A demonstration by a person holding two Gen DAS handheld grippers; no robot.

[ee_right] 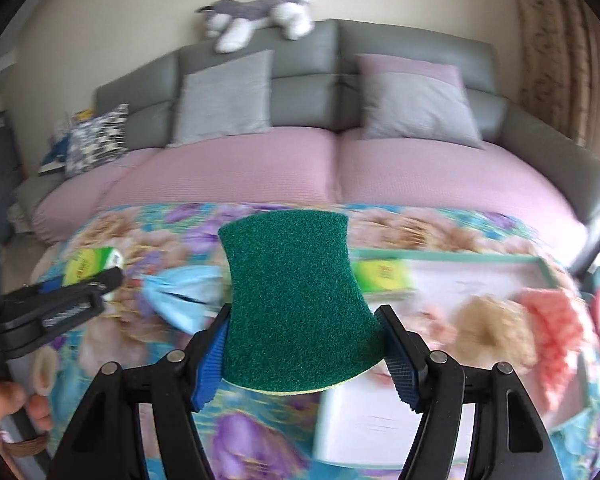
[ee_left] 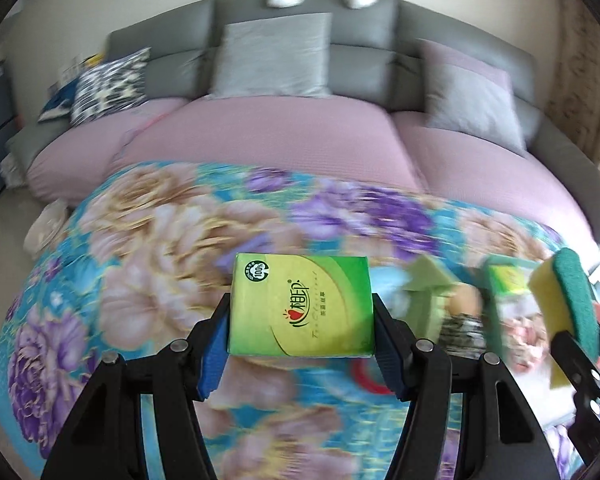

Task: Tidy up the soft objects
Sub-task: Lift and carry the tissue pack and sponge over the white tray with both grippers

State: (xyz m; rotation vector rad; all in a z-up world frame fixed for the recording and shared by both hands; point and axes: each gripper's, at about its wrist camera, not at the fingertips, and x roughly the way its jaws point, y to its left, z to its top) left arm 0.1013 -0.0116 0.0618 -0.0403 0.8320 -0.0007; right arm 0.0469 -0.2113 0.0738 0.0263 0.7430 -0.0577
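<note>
My left gripper [ee_left: 300, 322] is shut on a green tissue pack [ee_left: 300, 296], squeezed sideways between the blue pads above a floral cloth [ee_left: 160, 248]. My right gripper [ee_right: 304, 322] is shut on a scouring sponge [ee_right: 292, 280], its dark green face up and a yellow edge below. The right wrist view shows the left gripper [ee_right: 100, 280] at the left with its tissue pack [ee_right: 86, 266]. The left wrist view shows the right gripper [ee_left: 580, 344] at the far right with the sponge [ee_left: 560, 292].
A white tray with a teal rim [ee_right: 540, 264] lies right of the sponge, with another tissue pack [ee_right: 384, 276], a tan fluffy item [ee_right: 488, 324] and a pink one [ee_right: 556, 320]. A blue cloth [ee_right: 184, 296] lies on the floral cloth. Behind stands a sofa [ee_right: 260, 168] with cushions and a plush dog [ee_right: 256, 16].
</note>
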